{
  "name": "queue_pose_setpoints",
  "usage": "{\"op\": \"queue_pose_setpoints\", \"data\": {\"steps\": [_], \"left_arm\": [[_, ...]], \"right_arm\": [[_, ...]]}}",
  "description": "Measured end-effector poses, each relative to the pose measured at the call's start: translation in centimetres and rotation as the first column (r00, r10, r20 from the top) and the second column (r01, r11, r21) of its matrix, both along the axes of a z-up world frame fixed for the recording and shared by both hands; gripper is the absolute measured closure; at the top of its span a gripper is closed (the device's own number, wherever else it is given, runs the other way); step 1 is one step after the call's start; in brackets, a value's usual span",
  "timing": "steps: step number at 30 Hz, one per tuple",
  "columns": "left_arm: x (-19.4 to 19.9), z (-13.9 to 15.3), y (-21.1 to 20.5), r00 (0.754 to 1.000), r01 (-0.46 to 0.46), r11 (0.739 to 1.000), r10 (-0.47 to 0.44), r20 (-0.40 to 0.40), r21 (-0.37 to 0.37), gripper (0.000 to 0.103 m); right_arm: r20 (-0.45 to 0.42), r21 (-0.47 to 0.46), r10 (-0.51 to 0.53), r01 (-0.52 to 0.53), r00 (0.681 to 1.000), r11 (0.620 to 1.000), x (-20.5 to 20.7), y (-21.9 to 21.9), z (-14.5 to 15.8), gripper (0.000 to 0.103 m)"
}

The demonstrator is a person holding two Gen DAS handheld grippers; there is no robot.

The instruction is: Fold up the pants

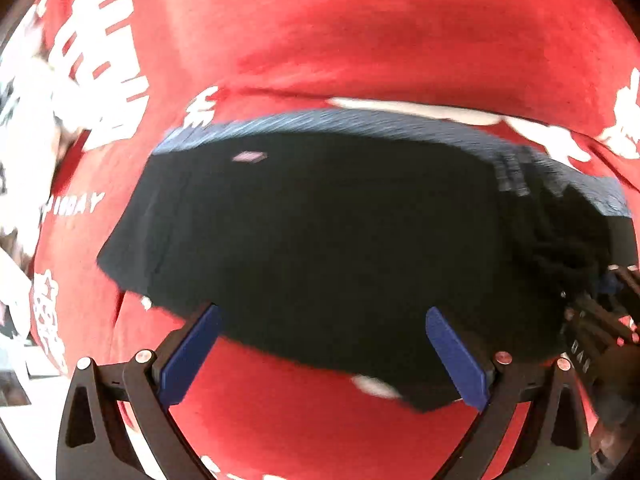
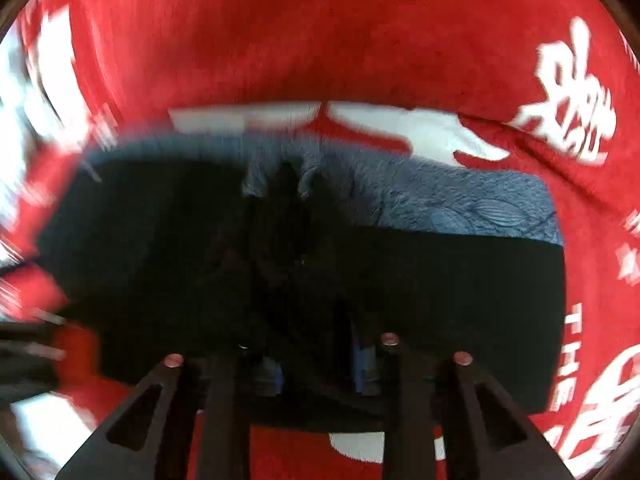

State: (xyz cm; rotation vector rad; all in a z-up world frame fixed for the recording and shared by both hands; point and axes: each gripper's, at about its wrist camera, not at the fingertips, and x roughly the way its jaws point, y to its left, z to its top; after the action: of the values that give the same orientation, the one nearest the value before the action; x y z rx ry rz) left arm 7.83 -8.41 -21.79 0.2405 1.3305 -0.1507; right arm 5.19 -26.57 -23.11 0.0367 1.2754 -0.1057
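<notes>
Black pants lie folded on a red cloth, with a grey-blue fleecy inner side showing along their far edge. My left gripper hangs over their near edge, its blue pads wide apart and nothing between them. In the right wrist view the same pants fill the middle, the fleecy strip beyond. My right gripper points down at them with its blue pads a little apart; only dark cloth shows in the gap. Both views are motion-blurred.
A red cloth with large white lettering covers the whole surface under the pants. The black body of the other hand-held tool shows at the right edge of the left wrist view. Pale clutter lies past the cloth's left edge.
</notes>
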Motion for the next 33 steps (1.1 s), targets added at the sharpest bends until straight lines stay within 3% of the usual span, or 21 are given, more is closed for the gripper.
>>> {"op": "queue_pose_setpoints", "data": {"steps": [3, 6, 8, 9, 11, 12, 13, 15, 16, 17, 18, 19, 21, 23, 24, 26, 28, 31, 33], "left_arm": [[-0.3, -0.3, 0.9, 1.0, -0.016, 1.0, 0.016, -0.014, -0.024, 0.0], [0.0, 0.6, 0.7, 1.0, -0.002, 0.996, -0.001, -0.028, -0.093, 0.0], [0.1, 1.4, -0.2, 0.999, 0.034, 0.987, -0.039, -0.032, -0.158, 0.0], [0.0, 1.9, -1.2, 0.997, 0.056, 0.979, -0.064, -0.035, -0.196, 0.0], [0.4, 2.2, -3.4, 0.991, 0.108, 0.95, -0.127, -0.048, -0.292, 0.0], [0.5, 2.1, -4.6, 0.985, 0.129, 0.931, -0.16, -0.063, -0.342, 0.0], [0.7, 1.8, -5.9, 0.978, 0.143, 0.912, -0.19, -0.088, -0.385, 0.0], [0.9, 1.0, -7.9, 0.966, 0.15, 0.895, -0.223, -0.13, -0.419, 0.005], [0.9, 0.4, -9.2, 0.96, 0.157, 0.894, -0.239, -0.149, -0.421, 0.018], [1.0, 0.0, -10.1, 0.954, 0.166, 0.894, -0.252, -0.162, -0.417, 0.026], [1.0, -0.6, -11.2, 0.947, 0.176, 0.893, -0.268, -0.176, -0.414, 0.029], [1.1, -1.3, -12.1, 0.941, 0.179, 0.893, -0.279, -0.194, -0.413, 0.03], [1.1, -2.7, -13.2, 0.926, 0.164, 0.891, -0.287, -0.245, -0.424, 0.052], [0.8, -3.4, -13.8, 0.923, 0.17, 0.905, -0.285, -0.259, -0.39, 0.057], [0.5, -3.2, -13.9, 0.926, 0.175, 0.905, -0.285, -0.249, -0.388, 0.058], [-0.1, -2.5, -13.9, 0.927, 0.197, 0.91, -0.294, -0.231, -0.366, 0.062], [-1.2, -1.9, -13.4, 0.93, 0.22, 0.915, -0.301, -0.21, -0.338, 0.062], [-2.6, -2.6, -12.2, 0.939, 0.203, 0.927, -0.276, -0.207, -0.315, 0.06], [-2.8, -2.6, -11.7, 0.954, 0.16, 0.938, -0.227, -0.196, -0.308, 0.051]], "right_arm": [[0.013, -0.105, 0.104, -0.102, 0.994, 0.989, -0.2, 3.3, 1.8, 0.051], [0.046, -0.038, 0.187, -0.186, 0.981, 0.982, -1.3, 4.4, 4.6, 0.051], [0.083, 0.138, 0.174, -0.184, 0.981, 0.973, -2.3, 2.9, 6.5, 0.051], [0.087, 0.256, 0.107, -0.126, 0.99, 0.959, -3.0, 0.9, 7.1, 0.05], [0.043, 0.381, -0.033, 0.014, 0.999, 0.925, -4.1, -3.0, 6.7, 0.05], [-0.003, 0.449, -0.126, 0.114, 0.992, 0.886, -4.6, -5.4, 5.9, 0.05], [-0.07, 0.531, -0.237, 0.238, 0.969, 0.813, -5.3, -8.1, 4.5, 0.05], [-0.171, 0.611, -0.379, 0.4, 0.909, 0.684, -6.9, -11.4, 2.1, 0.05], [-0.22, 0.655, -0.43, 0.46, 0.875, 0.6, -7.6, -12.6, 0.7, 0.05], [-0.244, 0.682, -0.454, 0.485, 0.857, 0.548, -8.4, -13.1, 0.1, 0.05], [-0.268, 0.71, -0.482, 0.509, 0.834, 0.486, -9.0, -13.8, -0.9, 0.05], [-0.28, 0.722, -0.496, 0.521, 0.822, 0.455, -9.3, -14.0, -1.4, 0.05], [-0.302, 0.74, -0.523, 0.542, 0.797, 0.398, -9.5, -14.5, -2.8, 0.05], [-0.329, 0.761, -0.559, 0.564, 0.761, 0.32, -9.5, -15.0, -4.1, 0.05], [-0.343, 0.769, -0.572, 0.572, 0.746, 0.285, -9.5, -15.1, -4.6, 0.063], [-0.372, 0.757, -0.576, 0.597, 0.728, 0.266, -9.1, -15.1, -5.4, 0.094], [-0.364, 0.77, -0.569, 0.582, 0.738, 0.262, -9.3, -14.8, -5.1, 0.094], [-0.323, 0.753, -0.494, 0.535, 0.807, 0.383, -9.6, -13.3, -4.1, 0.096], [-0.332, 0.734, -0.468, 0.536, 0.819, 0.418, -9.4, -12.3, -5.0, 0.096]]}}
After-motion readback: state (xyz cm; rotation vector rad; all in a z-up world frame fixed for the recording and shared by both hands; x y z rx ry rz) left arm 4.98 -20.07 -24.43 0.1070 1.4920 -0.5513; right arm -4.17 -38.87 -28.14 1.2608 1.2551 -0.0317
